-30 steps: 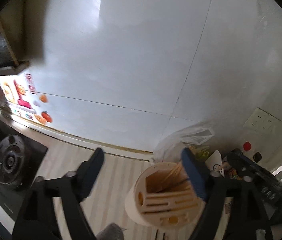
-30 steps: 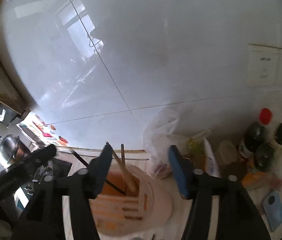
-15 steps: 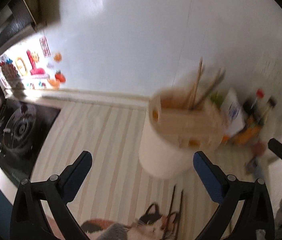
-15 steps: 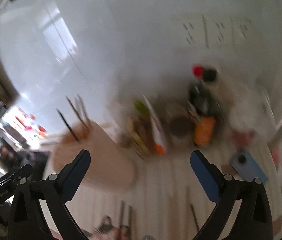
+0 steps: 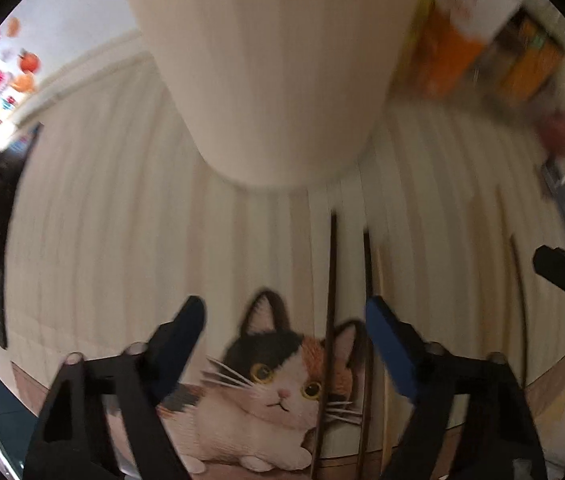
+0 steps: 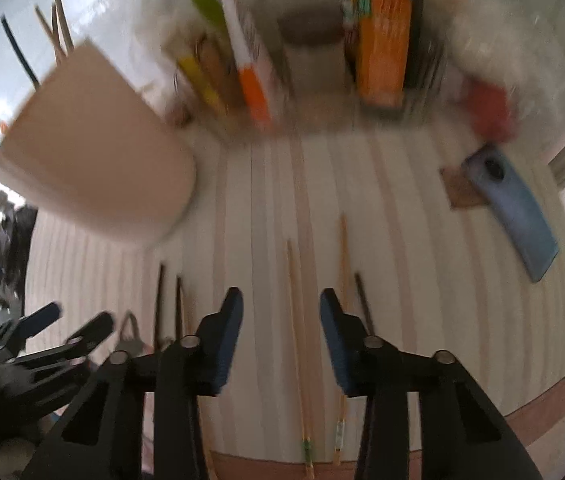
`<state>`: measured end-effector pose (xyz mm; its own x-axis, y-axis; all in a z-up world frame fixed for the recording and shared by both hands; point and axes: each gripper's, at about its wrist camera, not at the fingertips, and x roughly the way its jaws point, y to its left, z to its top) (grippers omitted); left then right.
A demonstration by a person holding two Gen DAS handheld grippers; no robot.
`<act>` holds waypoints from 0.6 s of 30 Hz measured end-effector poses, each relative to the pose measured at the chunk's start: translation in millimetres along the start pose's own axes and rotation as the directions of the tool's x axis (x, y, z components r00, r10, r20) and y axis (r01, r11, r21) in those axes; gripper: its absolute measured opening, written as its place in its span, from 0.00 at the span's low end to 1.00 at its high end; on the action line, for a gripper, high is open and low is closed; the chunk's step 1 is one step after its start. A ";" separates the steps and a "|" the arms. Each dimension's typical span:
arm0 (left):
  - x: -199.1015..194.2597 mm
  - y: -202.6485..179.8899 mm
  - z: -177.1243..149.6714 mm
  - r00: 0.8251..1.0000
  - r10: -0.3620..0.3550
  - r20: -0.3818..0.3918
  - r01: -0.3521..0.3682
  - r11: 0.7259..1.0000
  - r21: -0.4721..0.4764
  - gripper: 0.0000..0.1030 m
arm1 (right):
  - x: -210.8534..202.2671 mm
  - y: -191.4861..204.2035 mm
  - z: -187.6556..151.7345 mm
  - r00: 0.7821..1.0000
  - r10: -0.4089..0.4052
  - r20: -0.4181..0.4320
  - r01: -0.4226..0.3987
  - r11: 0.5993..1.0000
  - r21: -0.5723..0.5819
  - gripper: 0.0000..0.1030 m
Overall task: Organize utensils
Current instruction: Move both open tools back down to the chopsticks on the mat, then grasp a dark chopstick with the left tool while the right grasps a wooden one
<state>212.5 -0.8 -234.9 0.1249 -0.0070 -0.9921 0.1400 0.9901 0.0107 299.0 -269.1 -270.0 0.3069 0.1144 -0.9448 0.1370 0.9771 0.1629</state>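
The counter (image 6: 422, 320) is covered with a pale striped mat, and a calico cat picture (image 5: 278, 384) is printed near its front edge. At the back, against the white wall, stands a blurred row of packets and bottles (image 6: 378, 40), and a blue phone (image 6: 518, 212) lies off to the right side of the mat.

A cream utensil holder (image 6: 98, 152) stands to the left on the mat, with several chopsticks poking out of its top. In the left wrist view it fills the upper half of the picture (image 5: 266, 64).

Loose chopsticks lie flat on the mat in front of the holder. Two dark chopsticks (image 5: 330, 300) run side by side across the cat's ear. The left claw (image 5: 286, 340) hangs above them, its jaws apart and closing; the dark pair lies in the right half of the gap, and the blue pads do not look pressed on it.

Further right, pale bamboo chopsticks (image 6: 294, 320) lie lengthwise. The right claw (image 6: 280, 320) hovers over one of them, jaws apart and closing, with the stick showing in the gap and neither pad touching it. Another pale stick and a short dark one (image 6: 362, 300) lie just outside its right finger.
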 end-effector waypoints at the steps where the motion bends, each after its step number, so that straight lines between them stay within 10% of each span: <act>1: 8.7 -1.5 -2.4 1.000 0.013 -0.019 -0.013 1.000 0.003 0.74 | 5.7 -0.8 -3.3 1.000 -0.003 -0.022 0.003 1.000 -0.006 0.36; 18: 26.6 -10.9 -19.1 0.999 -0.012 -0.047 0.012 1.000 0.012 0.41 | 66.7 8.4 -24.4 0.980 -0.088 -0.176 0.068 0.991 -0.114 0.36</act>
<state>195.6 -9.1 -263.8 0.0766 -0.0120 -0.9970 0.1537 0.9881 -0.0001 297.6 -248.8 -338.5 0.1229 0.0582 -0.9907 0.0497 0.9967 0.0647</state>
